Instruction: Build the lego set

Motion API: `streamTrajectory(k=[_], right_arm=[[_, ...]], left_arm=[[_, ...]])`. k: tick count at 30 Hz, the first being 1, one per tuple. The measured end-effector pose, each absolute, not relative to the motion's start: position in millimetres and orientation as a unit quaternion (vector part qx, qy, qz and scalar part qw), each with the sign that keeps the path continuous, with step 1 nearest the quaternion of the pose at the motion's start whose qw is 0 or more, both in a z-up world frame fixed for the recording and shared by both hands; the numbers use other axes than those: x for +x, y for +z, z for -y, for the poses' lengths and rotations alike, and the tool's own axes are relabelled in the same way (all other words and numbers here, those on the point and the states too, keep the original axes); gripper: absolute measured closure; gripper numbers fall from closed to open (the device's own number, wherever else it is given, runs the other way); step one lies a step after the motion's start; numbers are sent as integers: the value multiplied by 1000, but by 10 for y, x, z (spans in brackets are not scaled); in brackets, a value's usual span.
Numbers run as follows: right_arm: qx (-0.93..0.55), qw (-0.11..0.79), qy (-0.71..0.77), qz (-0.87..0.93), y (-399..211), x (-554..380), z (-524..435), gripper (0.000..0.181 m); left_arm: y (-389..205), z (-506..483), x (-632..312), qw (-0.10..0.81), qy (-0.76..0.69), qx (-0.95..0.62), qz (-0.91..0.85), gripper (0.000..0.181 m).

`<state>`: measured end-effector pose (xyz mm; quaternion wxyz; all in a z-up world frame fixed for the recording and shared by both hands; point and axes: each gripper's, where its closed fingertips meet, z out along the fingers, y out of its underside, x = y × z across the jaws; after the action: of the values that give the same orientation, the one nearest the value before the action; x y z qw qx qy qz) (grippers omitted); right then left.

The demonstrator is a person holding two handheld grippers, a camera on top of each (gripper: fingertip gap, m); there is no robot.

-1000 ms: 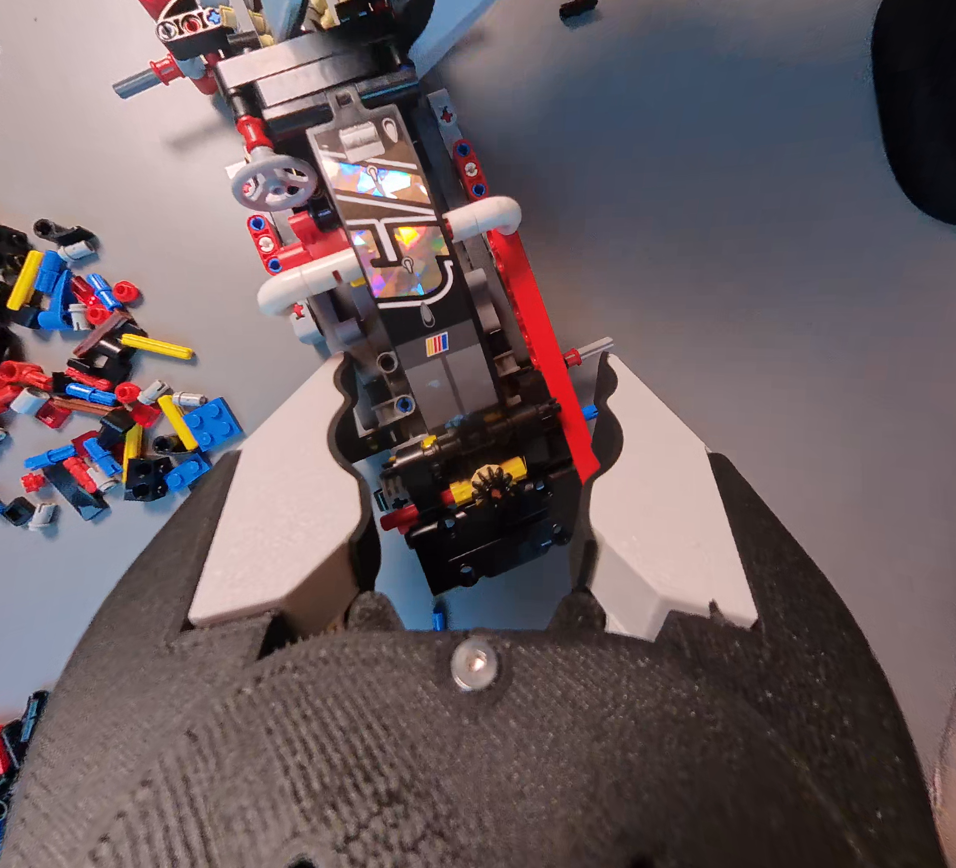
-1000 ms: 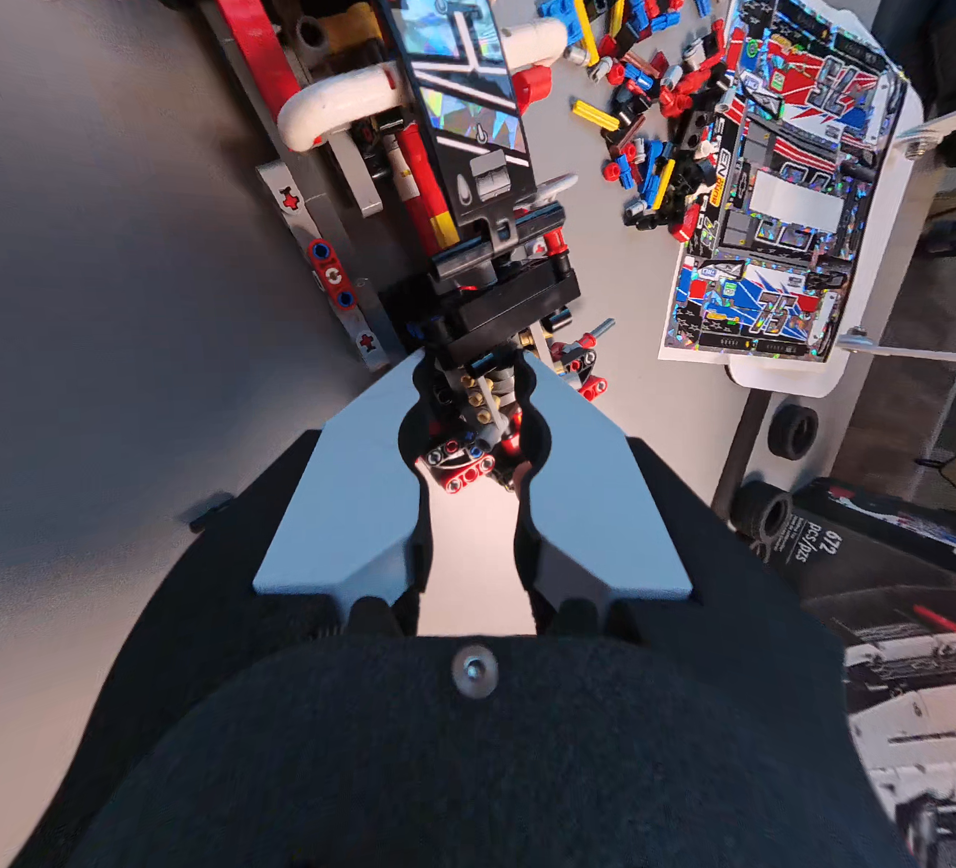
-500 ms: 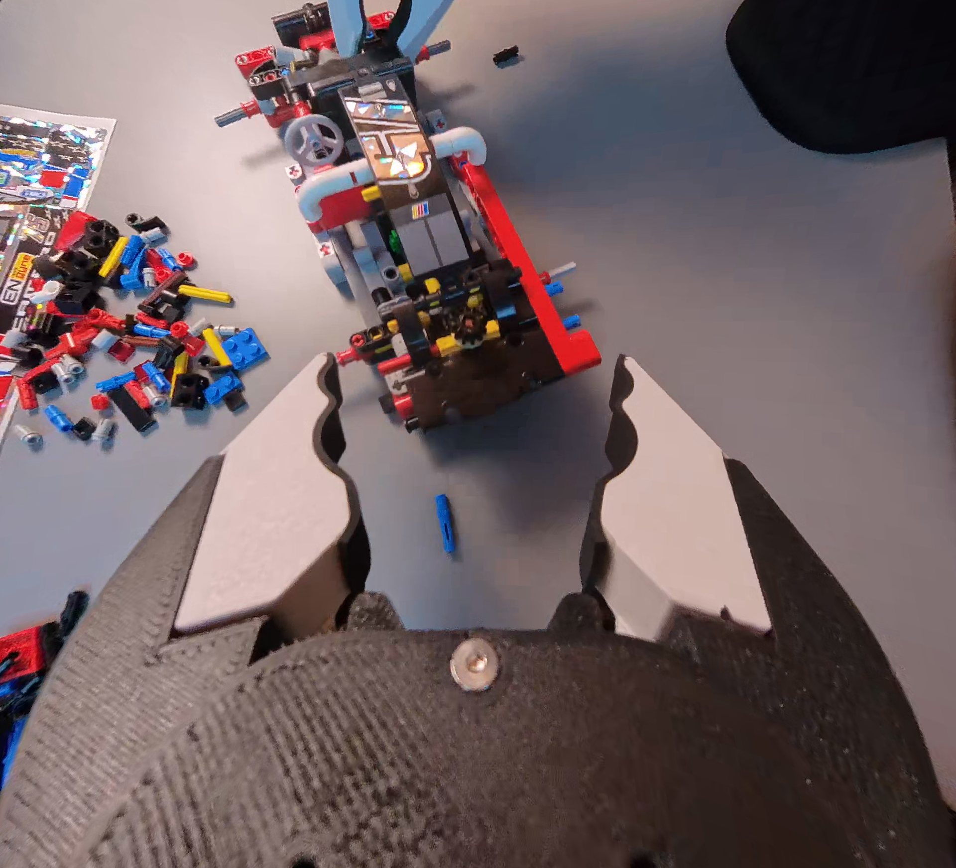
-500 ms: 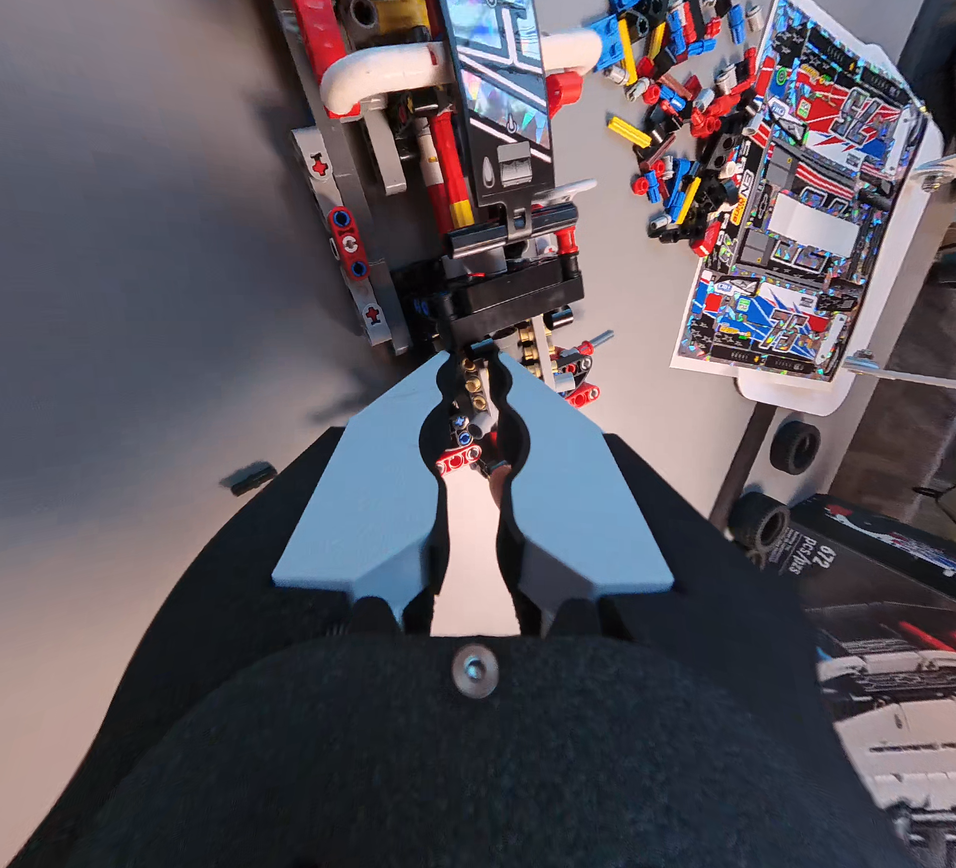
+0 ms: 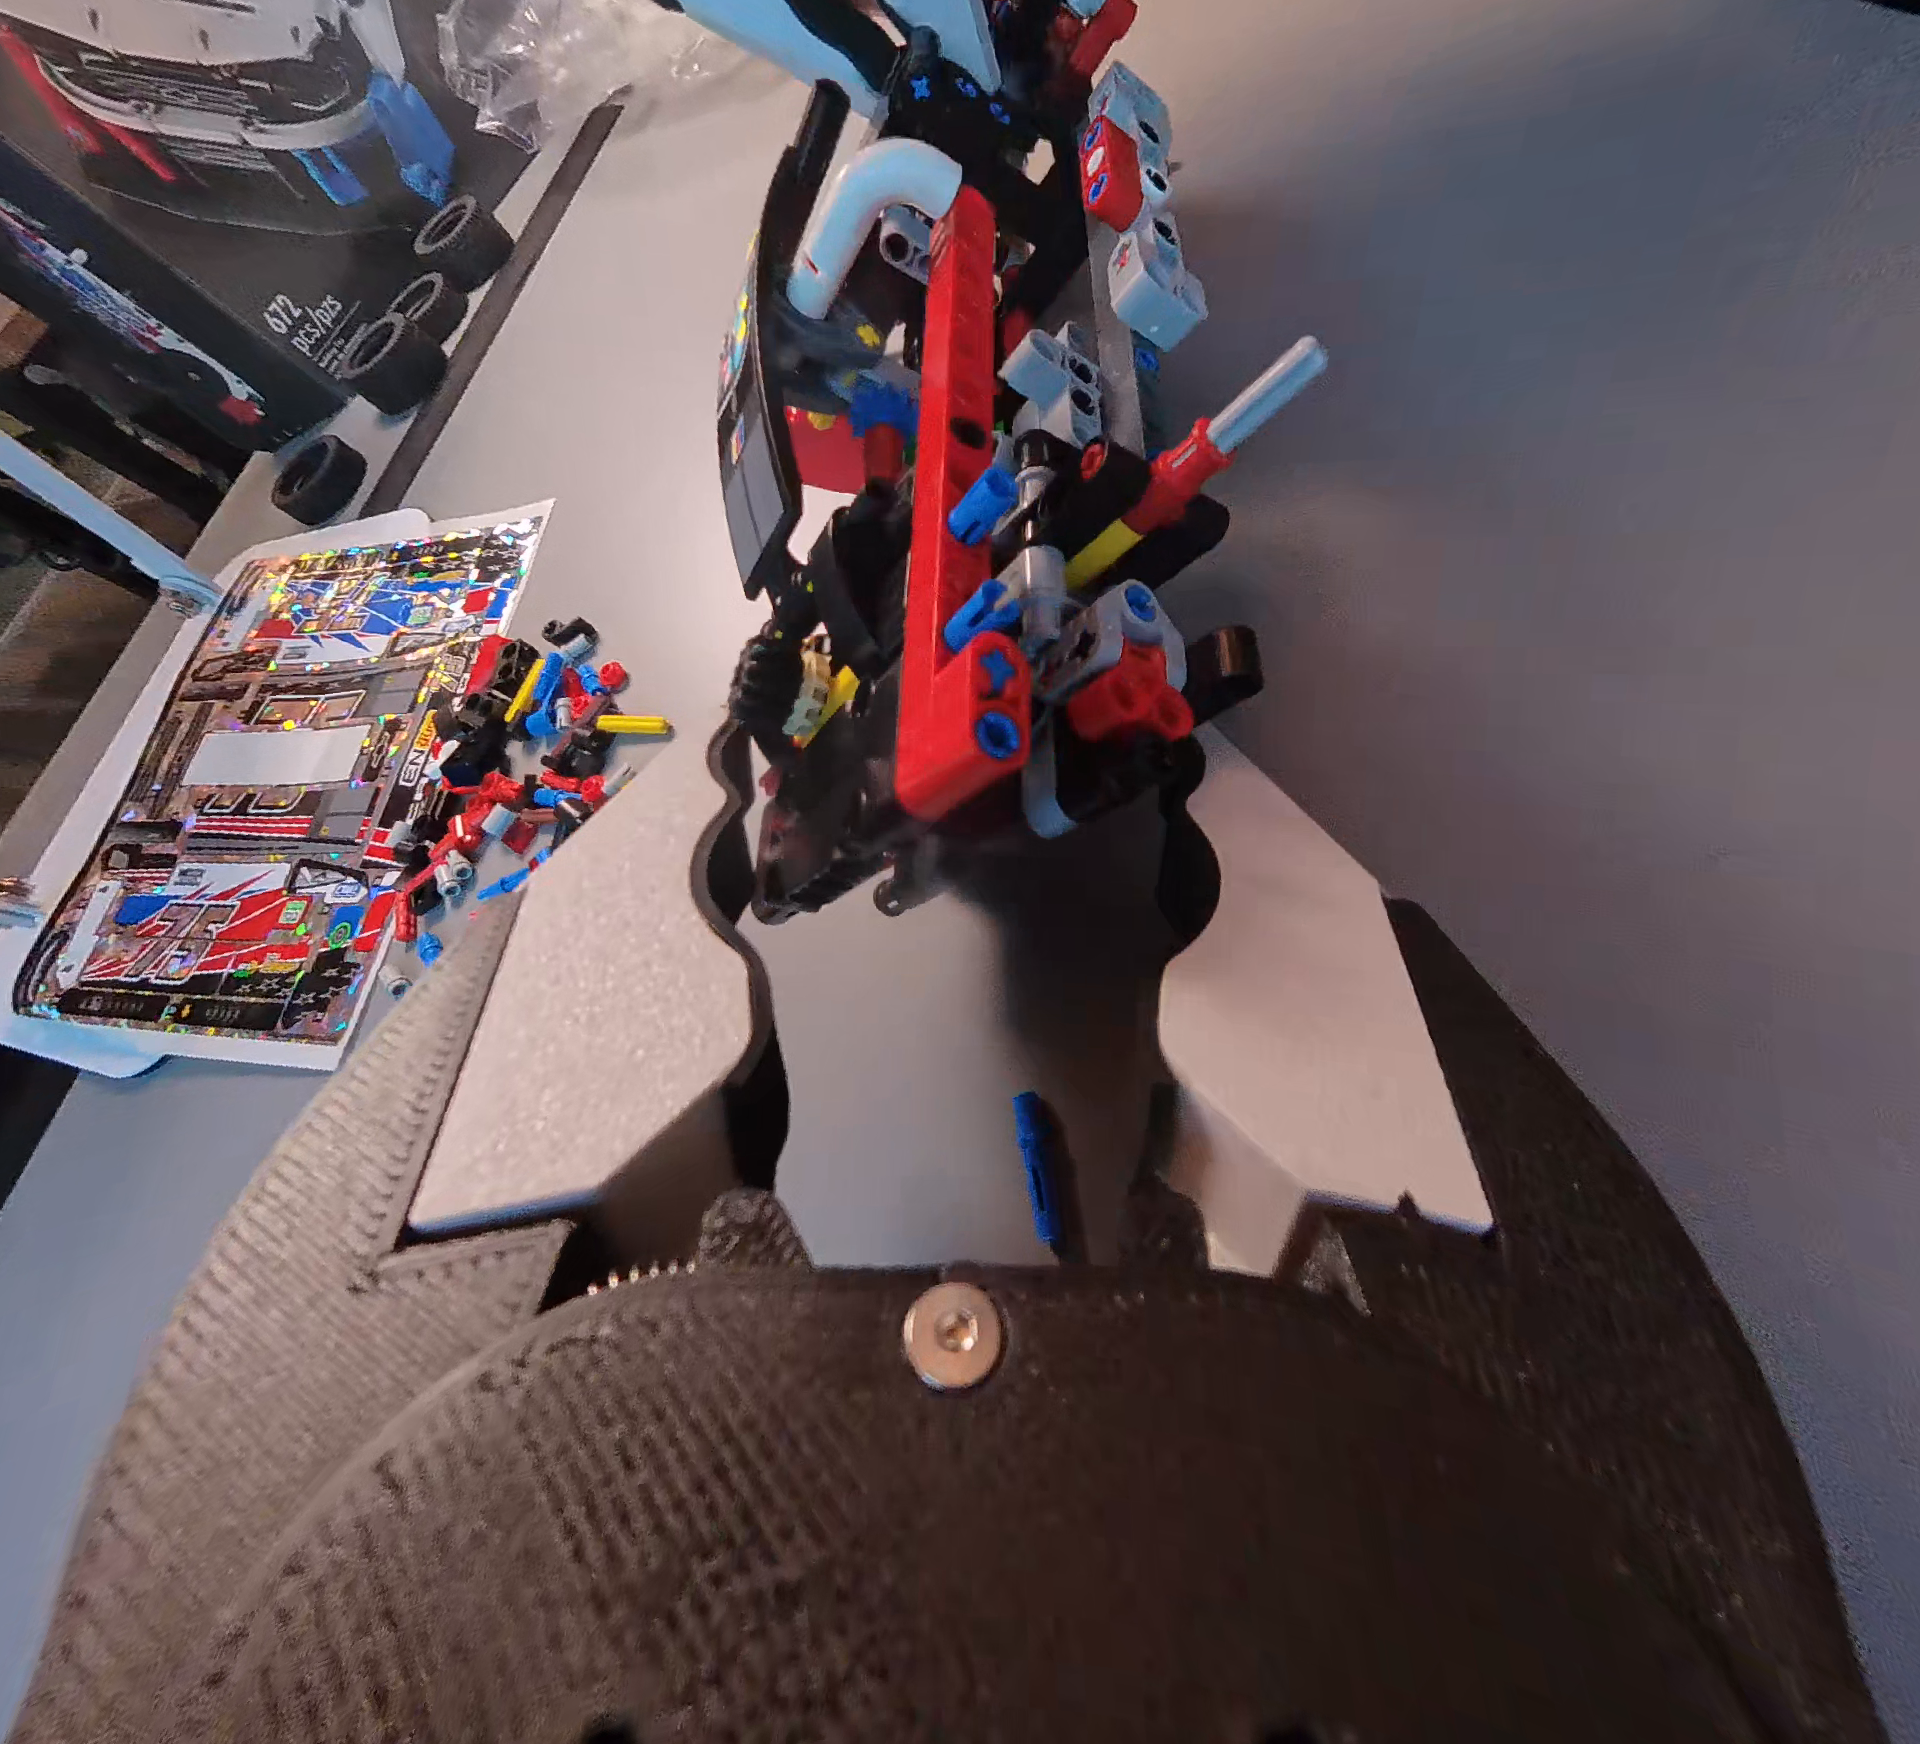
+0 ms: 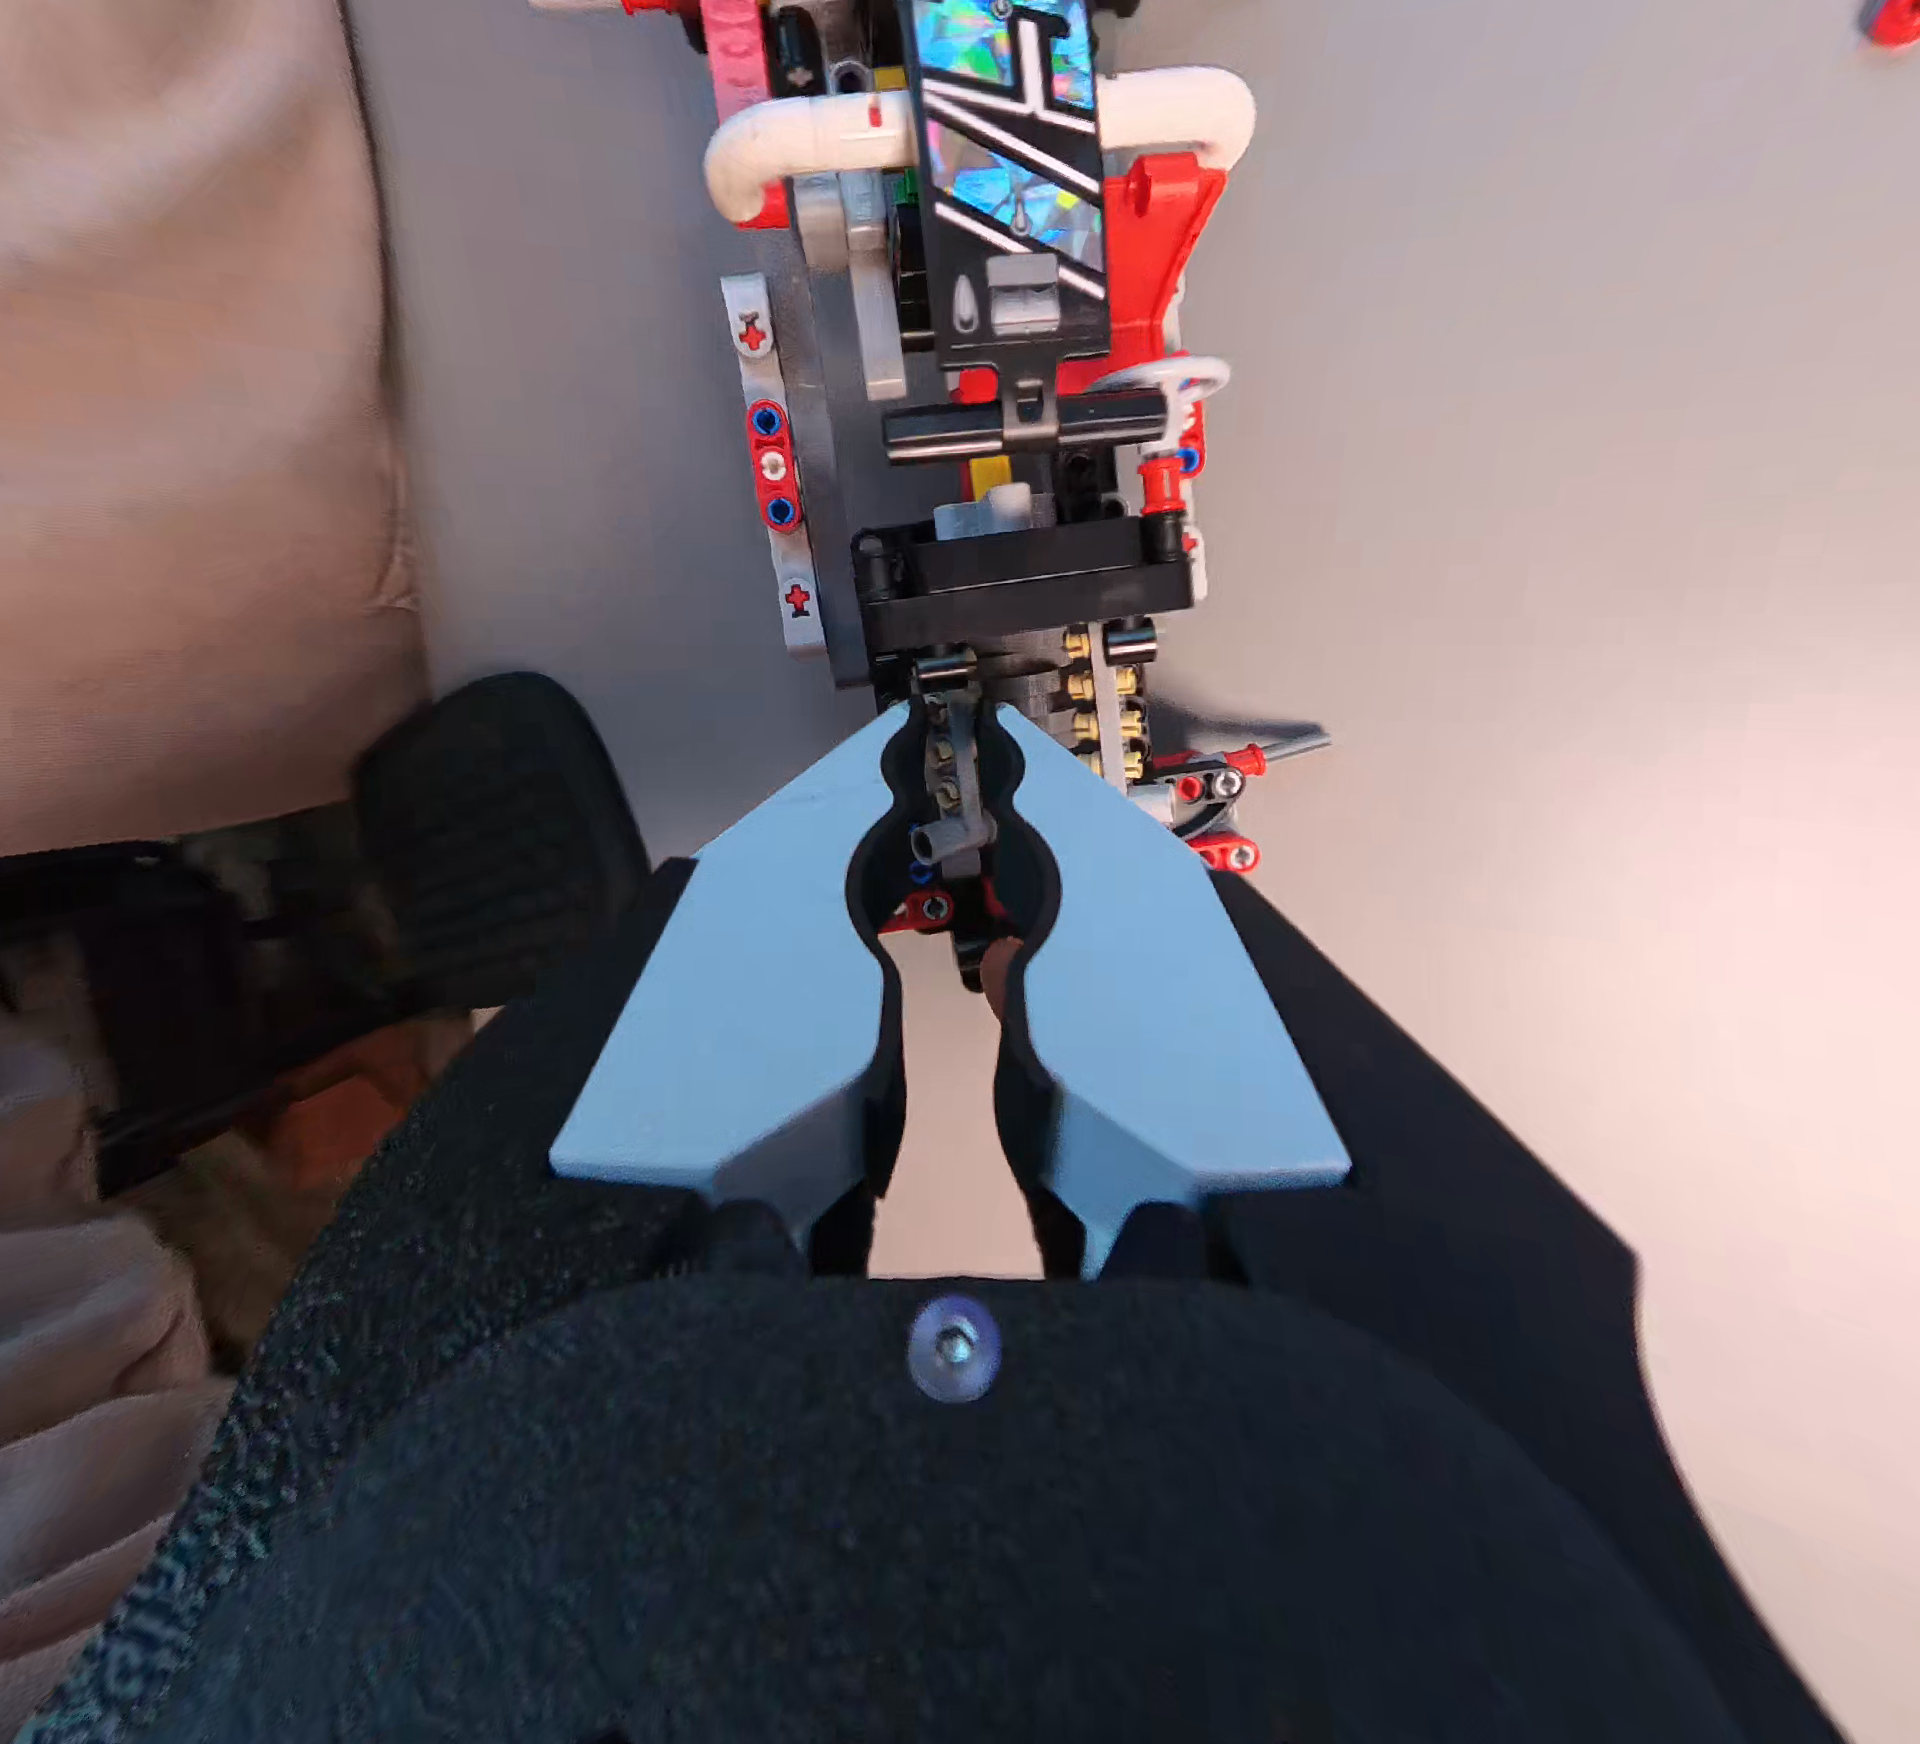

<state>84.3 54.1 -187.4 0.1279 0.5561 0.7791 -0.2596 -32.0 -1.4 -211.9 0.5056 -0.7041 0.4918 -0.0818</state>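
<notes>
Lego car (image 5: 961, 489), half built, is up off the bench (image 5: 1558, 551) and tipped on its side in the left wrist view. Its long red beam (image 5: 951, 499) faces the camera, and grey axles (image 5: 1262, 390) stick out from it. A white bent tube (image 5: 873, 214) sits near its far end.

The right gripper (image 6: 961, 847) has its blue fingers (image 6: 769, 977) pinching the thin end of the car, with only a small gap between them. In that view the car stretches away from the fingers, and a black panel with a shiny sticker (image 6: 1008, 105) lies along its top.

The left gripper (image 5: 961, 873) has its grey fingers (image 5: 613, 988) spread wide. The near end of the car sits between their tips. It is hard to tell if they touch it.

A small blue pin (image 5: 1034, 1164) lies on the bench between the left fingers, close to the gripper body. A pile of loose pieces (image 5: 520, 759) in red, blue, black and yellow lies to the left of the car. Just beside the pile is a shiny sticker sheet (image 5: 239, 790). Past the bench edge stands the set's box (image 5: 208, 167), with black tyres (image 5: 317, 479) near it.
</notes>
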Motion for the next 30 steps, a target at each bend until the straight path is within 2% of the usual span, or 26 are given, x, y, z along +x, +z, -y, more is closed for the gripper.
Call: streamTrajectory(k=[3,7,9,12,15,20,24,30], right_arm=[[564,165,-273,-762,-1870,800,-592,174],[570,120,-278,-764,-1791,579,-775,175],[570,50,-260,-778,-1723,436,-925,171],[553,-122,-242,-788,-1394,210,-1133,160],[503,-248,-232,-795,-1144,195,-861,151],[413,-393,-73,-819,-1516,159,-404,144],[373,-379,13,-847,-1762,150,-425,157],[298,-321,6,-899,-1726,113,-344,162]], left_arm=[[-2113,3,-340,504,-87,-714,-479,104],[-2059,-47,-460,502,-123,-748,-416,105],[-2030,-67,-512,500,-147,-763,-382,106],[-2004,-72,-547,491,-170,-780,-349,106],[-1986,-70,-540,484,-179,-794,-322,107],[-1985,-54,-462,478,-169,-806,-305,108],[-1995,-46,-396,476,-162,-810,-302,108],[-1931,0,-406,496,-166,-797,-301,106]])
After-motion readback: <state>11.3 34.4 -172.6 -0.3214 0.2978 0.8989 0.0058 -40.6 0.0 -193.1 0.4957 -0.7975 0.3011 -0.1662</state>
